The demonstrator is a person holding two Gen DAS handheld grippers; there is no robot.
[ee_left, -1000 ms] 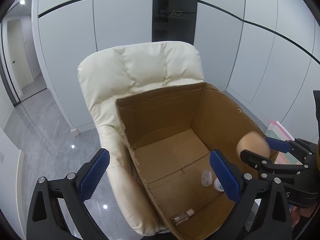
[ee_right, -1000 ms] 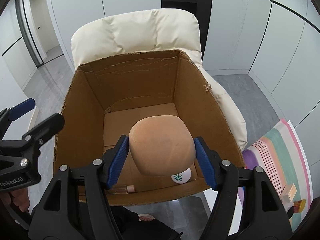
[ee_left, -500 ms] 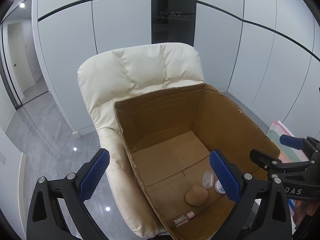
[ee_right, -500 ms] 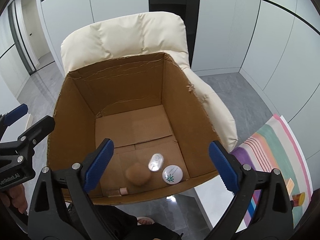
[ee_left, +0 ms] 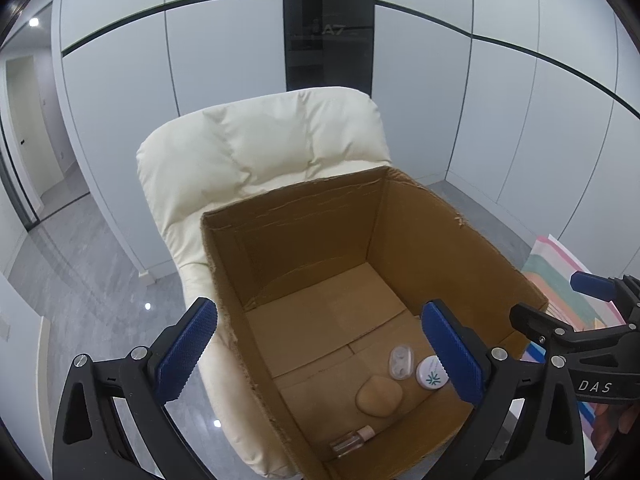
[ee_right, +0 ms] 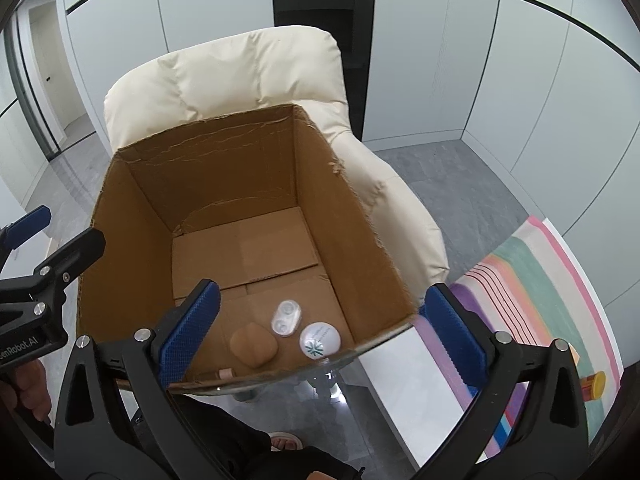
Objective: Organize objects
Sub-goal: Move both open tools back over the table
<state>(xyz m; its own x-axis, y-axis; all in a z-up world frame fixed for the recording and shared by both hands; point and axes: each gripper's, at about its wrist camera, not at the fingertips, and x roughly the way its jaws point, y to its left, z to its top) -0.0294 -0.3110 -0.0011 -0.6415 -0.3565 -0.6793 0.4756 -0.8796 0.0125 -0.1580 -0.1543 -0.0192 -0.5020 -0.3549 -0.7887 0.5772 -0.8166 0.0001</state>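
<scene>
An open cardboard box [ee_right: 224, 184] stands in front of a cream chair. On its floor lie a tan sponge [ee_right: 253, 345], a clear lens case [ee_right: 286, 317], a white round jar [ee_right: 320, 341] and a small bottle [ee_right: 226, 373]. My right gripper [ee_right: 322, 300] hovers over the box's near right corner; its jaws are opening, with nothing between them. My left gripper [ee_left: 320, 356] stands open and empty above the box's left wall [ee_left: 224, 320]. The left wrist view also shows the sponge [ee_left: 378, 396], jar [ee_left: 432, 374], case [ee_left: 401, 362], bottle [ee_left: 354, 439] and right gripper [ee_left: 558, 300].
The cream padded chair [ee_right: 248, 76] rises behind the box. A striped mat [ee_right: 532, 296] lies on the floor at right, with a yellow-lidded container [ee_right: 594, 384] on it. A person's dark trousers and foot [ee_right: 284, 442] show below the box. White wall panels surround the spot.
The right gripper held the tan sponge a second ago; its jaws spread and the sponge dropped to the box floor. The right gripper has drifted right over the box corner.
</scene>
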